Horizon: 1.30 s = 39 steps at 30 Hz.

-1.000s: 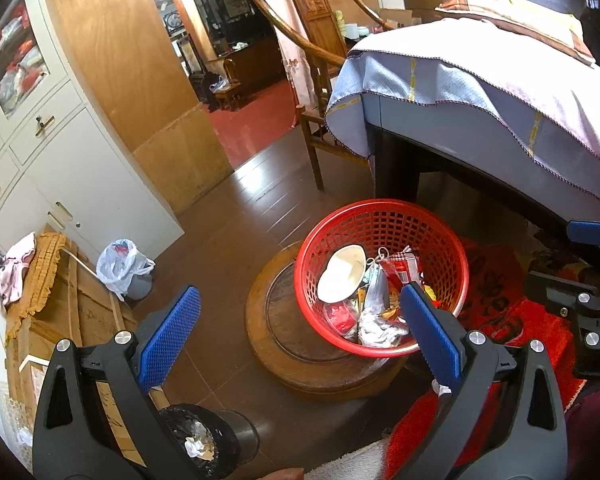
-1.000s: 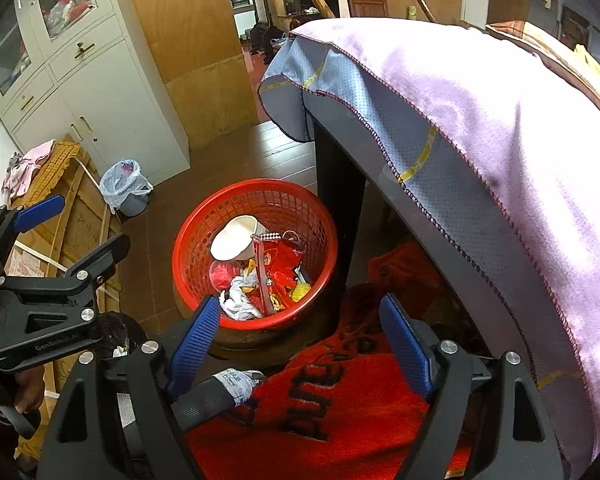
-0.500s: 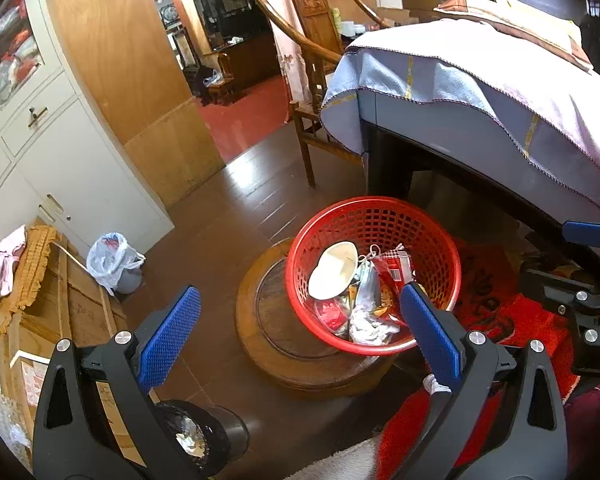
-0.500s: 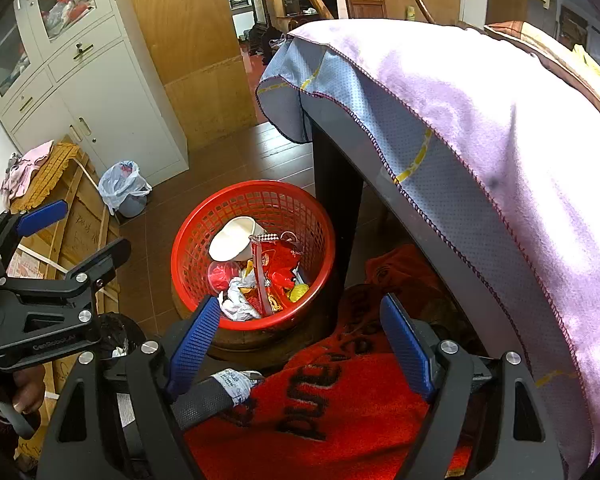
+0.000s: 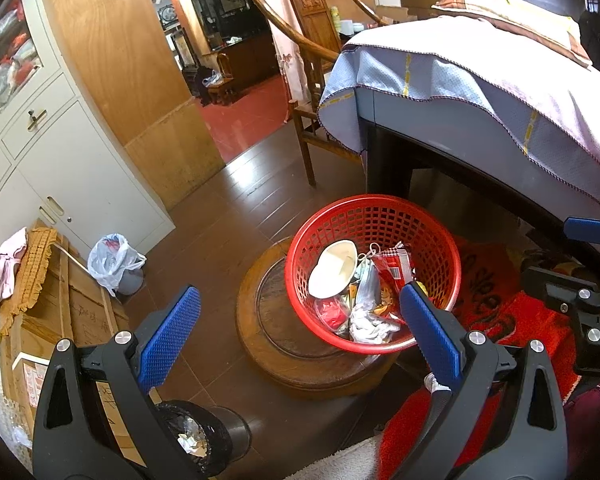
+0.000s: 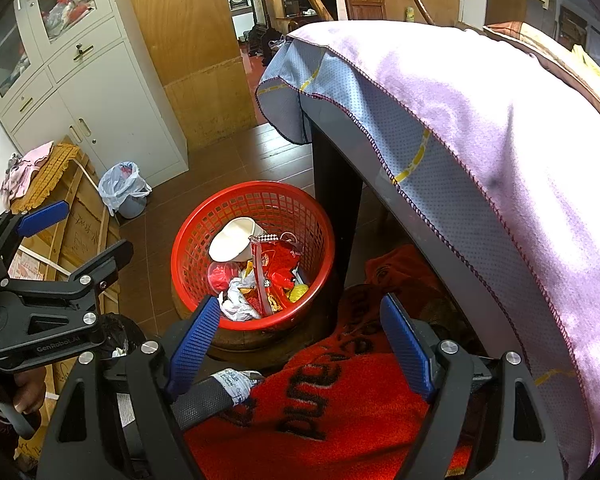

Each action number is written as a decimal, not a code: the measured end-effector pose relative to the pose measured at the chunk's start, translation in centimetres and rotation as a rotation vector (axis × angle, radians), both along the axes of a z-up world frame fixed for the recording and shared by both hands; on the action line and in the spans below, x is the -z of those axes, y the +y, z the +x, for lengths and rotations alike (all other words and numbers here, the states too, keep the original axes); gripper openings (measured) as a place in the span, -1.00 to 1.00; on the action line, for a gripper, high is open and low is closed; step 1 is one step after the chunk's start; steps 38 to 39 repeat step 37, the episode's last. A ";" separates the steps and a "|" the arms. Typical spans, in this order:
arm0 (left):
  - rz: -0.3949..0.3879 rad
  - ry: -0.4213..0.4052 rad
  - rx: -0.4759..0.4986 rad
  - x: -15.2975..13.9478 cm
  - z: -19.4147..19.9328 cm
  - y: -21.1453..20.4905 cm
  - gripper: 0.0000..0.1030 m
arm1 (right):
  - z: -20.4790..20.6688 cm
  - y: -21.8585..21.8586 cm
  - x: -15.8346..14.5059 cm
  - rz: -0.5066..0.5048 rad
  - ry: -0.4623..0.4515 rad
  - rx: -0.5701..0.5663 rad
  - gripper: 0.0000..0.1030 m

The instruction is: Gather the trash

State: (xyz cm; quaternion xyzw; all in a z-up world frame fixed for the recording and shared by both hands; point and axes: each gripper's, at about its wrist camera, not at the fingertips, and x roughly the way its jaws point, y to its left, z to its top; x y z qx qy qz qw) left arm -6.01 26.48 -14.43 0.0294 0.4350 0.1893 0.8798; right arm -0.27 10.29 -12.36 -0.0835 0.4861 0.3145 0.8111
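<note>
A red mesh basket [image 5: 380, 199] [image 6: 256, 184] stands on a round wooden stand [image 5: 284, 344] beside the table leg. Inside it lie a white paper bowl [image 5: 334, 270] [image 6: 232, 242], a red snack wrapper [image 5: 394, 270] [image 6: 280, 264] and crumpled white paper [image 5: 366, 322] [image 6: 236, 300]. My left gripper [image 5: 298, 300] hovers above and in front of the basket, open and holding nothing. It also shows at the left edge of the right wrist view as the left gripper [image 6: 84, 232]. My right gripper [image 6: 300, 300] is open and holds nothing, over the basket's near rim and a red mat.
A table under a lilac cloth [image 6: 480, 120] overhangs on the right, its black leg [image 6: 334, 200] right behind the basket. A red lettered mat [image 6: 340, 412] lies below. A black-lined bin [image 5: 196, 440], a bag-lined small bin [image 5: 116, 268], a wooden crate [image 5: 72, 304] and white cabinets [image 5: 60, 168] stand at the left.
</note>
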 end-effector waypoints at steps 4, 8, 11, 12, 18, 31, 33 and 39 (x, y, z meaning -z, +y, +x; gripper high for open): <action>-0.001 0.001 -0.001 0.0 0.0 0.0 0.87 | 0.0 0.0 0.0 0.000 0.000 0.000 0.57; -0.001 0.001 -0.001 0.0 0.0 0.0 0.87 | 0.0 0.0 0.0 0.000 0.000 0.000 0.57; -0.001 0.001 -0.002 0.0 0.0 0.0 0.87 | 0.0 0.0 0.0 0.000 0.000 0.001 0.57; -0.001 0.001 -0.002 0.0 0.0 0.0 0.87 | 0.0 0.0 0.0 0.001 0.001 0.001 0.57; -0.001 0.003 -0.001 0.0 0.0 0.0 0.87 | 0.0 0.0 0.0 0.000 0.000 0.000 0.57; 0.005 0.012 -0.007 0.5 -0.3 -0.1 0.87 | 0.0 -0.1 0.0 0.001 0.000 0.001 0.57; 0.011 0.013 -0.010 0.6 -0.3 0.0 0.87 | 0.0 -0.1 0.0 0.001 -0.001 0.000 0.57; 0.010 0.012 -0.009 0.5 -0.4 0.0 0.87 | 0.0 -0.1 0.1 0.001 0.000 0.000 0.57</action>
